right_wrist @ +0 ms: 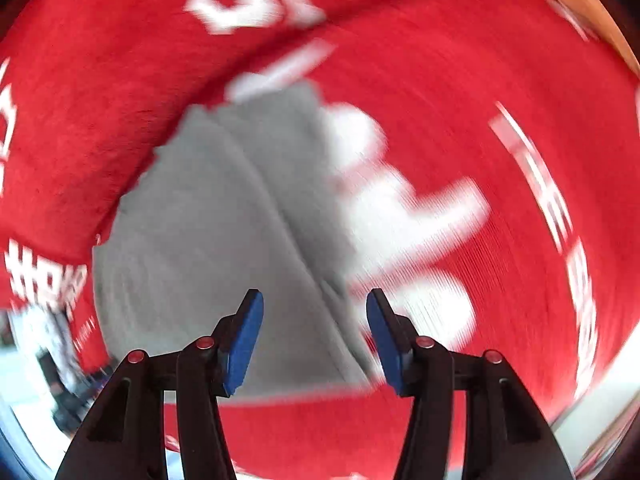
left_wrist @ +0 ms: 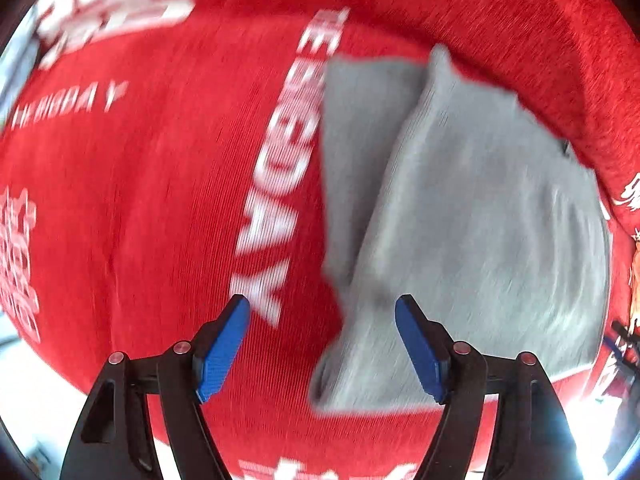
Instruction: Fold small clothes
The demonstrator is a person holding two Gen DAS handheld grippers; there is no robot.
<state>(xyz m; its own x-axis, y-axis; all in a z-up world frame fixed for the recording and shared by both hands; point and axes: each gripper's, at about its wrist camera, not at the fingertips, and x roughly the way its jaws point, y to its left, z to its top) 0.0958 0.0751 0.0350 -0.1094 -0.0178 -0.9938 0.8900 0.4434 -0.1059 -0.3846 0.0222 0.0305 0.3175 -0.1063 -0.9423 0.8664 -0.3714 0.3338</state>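
A small grey garment lies folded on a red cloth with white lettering. A fold ridge runs along its length. My left gripper is open and empty, just above the garment's near left corner. In the right wrist view the same grey garment lies under my right gripper, which is open and empty over the garment's near right edge. Both views are blurred by motion.
The red cloth covers most of the surface, and a raised red fold runs behind the garment. A bright white surface shows past the cloth's near edge. Dark cluttered items sit at the far left.
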